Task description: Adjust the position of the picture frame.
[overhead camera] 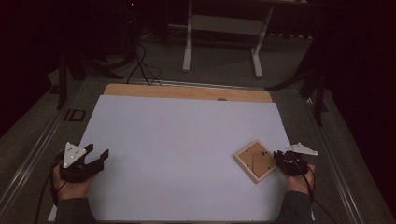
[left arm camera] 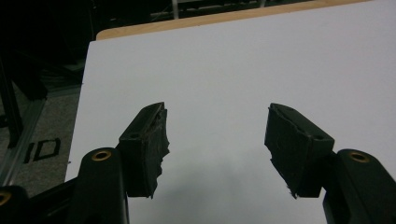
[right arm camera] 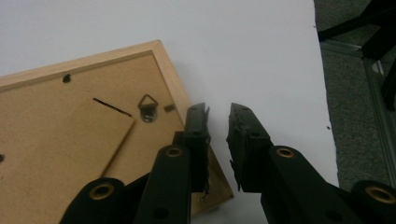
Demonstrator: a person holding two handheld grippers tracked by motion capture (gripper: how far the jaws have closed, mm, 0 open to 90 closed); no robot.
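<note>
Right hand-held gripper [right arm camera: 218, 116] slightly parted, nothing between the pads, poised at the edge of the square light-wood picture frame [overhead camera: 254, 160] lying back-up just to its left on the white-covered bench [overhead camera: 177, 154]. Left hand-held gripper [left arm camera: 215, 135] spread wide, empty, well apart from the frame.

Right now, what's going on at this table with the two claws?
A person holds a claw in each hand over a white sheet on the table. The right claw sits at the edge of a wooden picture frame that lies face down, its hanger showing. Its jaws stand a little apart with nothing between them, one jaw over the frame's rim. The left claw rests wide open and empty at the sheet's near left.
</note>
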